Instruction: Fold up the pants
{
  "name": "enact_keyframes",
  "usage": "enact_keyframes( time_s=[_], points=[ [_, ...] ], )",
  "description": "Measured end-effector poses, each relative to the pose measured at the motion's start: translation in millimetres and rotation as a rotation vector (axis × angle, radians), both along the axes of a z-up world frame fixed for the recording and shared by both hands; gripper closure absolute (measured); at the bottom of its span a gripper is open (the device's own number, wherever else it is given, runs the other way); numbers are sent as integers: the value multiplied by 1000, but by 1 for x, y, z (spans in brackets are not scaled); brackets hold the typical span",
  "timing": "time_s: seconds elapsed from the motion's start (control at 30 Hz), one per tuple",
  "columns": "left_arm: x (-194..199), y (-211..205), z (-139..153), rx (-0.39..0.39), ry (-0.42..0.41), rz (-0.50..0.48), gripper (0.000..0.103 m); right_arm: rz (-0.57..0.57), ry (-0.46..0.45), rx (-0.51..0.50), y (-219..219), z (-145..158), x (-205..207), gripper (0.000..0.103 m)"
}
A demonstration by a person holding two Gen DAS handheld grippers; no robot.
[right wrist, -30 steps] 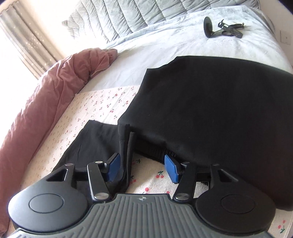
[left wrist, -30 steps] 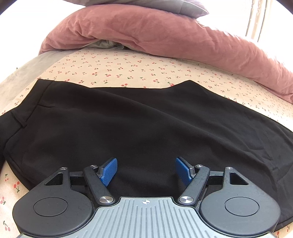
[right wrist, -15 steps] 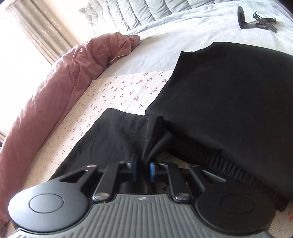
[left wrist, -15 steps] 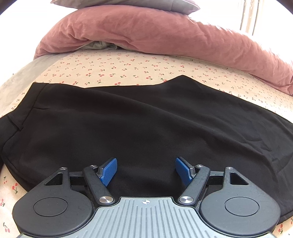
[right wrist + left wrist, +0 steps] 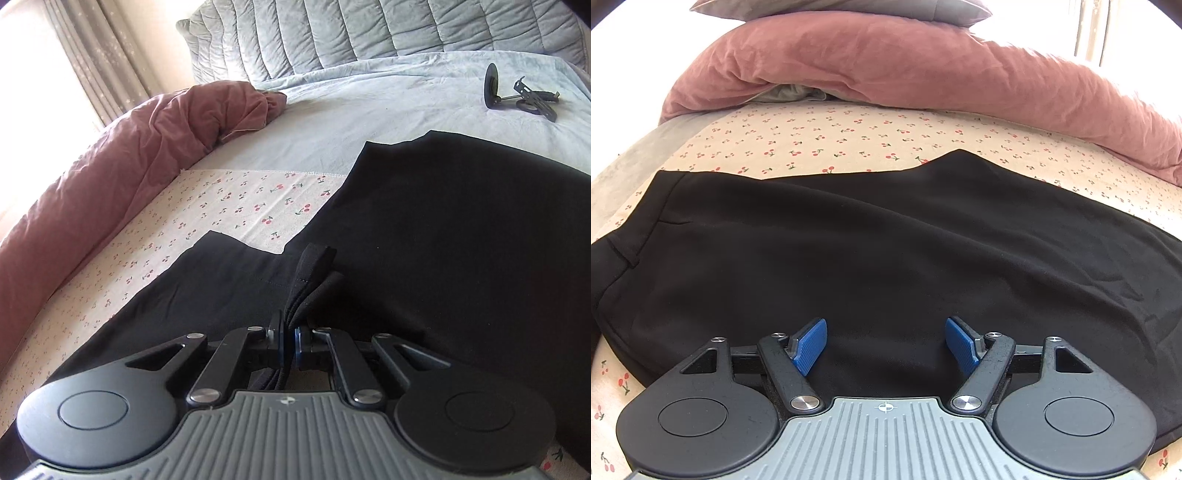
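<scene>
Lying spread across the bed, the black woven pants (image 5: 886,258) cover much of the cream cherry-print sheet (image 5: 827,136), with one flat panel stretching from side to side in the left wrist view and a seamed edge folded over at its left end. In the right wrist view the same black pants (image 5: 461,229) reach back onto the pale blue bedspread (image 5: 369,110), and a second, lower panel lies in front on the cherry-print sheet (image 5: 229,206).

The left gripper (image 5: 885,345) hovers over the near part of the cloth with its blue ribbed pads (image 5: 809,345) set wide apart; nothing is pinched between them.

The right gripper (image 5: 289,341) is clamped tight on a bunched fold of the black pants, its jaws nearly meeting around the cloth. A gathered strip of the fabric, with a line of stitching across it, rises from the jaws and stands up just beyond them.

A dusty-pink rumpled duvet (image 5: 923,70) lies heaped along the far edge of the sheet, well clear of the pants. A grey quilted headboard (image 5: 388,33) stands behind the bedspread, a beige curtain (image 5: 92,55) hangs at the bright window, and a small black metal clamp with a round disc (image 5: 517,96) rests on the bedspread apart from the pants.
</scene>
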State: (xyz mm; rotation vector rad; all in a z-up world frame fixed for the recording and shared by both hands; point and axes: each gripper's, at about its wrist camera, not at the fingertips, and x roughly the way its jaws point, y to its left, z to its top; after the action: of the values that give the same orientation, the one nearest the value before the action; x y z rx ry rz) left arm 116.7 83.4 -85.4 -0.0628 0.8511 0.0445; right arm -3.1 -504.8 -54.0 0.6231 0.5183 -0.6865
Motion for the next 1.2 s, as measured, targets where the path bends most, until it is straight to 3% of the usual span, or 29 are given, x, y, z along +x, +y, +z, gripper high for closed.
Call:
enact_keyframes(
  time_s=[0.2, 0.43, 0.57, 0.87, 0.93, 1.0, 1.07, 1.17, 1.2],
  points=[
    [0, -2, -1, 12, 2, -5, 28, 39, -4, -103, 15, 11, 3, 103],
    [1, -5, -2, 19, 1, -6, 26, 70, -71, -63, 19, 18, 0, 103],
    [1, -9, -3, 49, 1, -15, 26, 85, -61, -102, 33, 23, 4, 103],
    [3, 1, 0, -4, 1, -5, 26, 97, -97, -72, 31, 25, 1, 103],
    [2, 14, 5, -46, -18, 44, 36, 108, -99, -66, 32, 26, 1, 103],
    [3, 27, 9, -92, -30, 80, 56, 119, -99, -70, 35, 27, 3, 103],
    [5, 38, 7, -130, -17, 95, 64, 129, -101, -89, 41, 30, 4, 103],
    [8, 47, 1, -135, 12, 118, 79, 167, -117, -137, 60, 39, 9, 103],
    [7, 49, 1, -128, 16, 139, 91, 178, -124, -149, 66, 42, 10, 103]
  ],
)
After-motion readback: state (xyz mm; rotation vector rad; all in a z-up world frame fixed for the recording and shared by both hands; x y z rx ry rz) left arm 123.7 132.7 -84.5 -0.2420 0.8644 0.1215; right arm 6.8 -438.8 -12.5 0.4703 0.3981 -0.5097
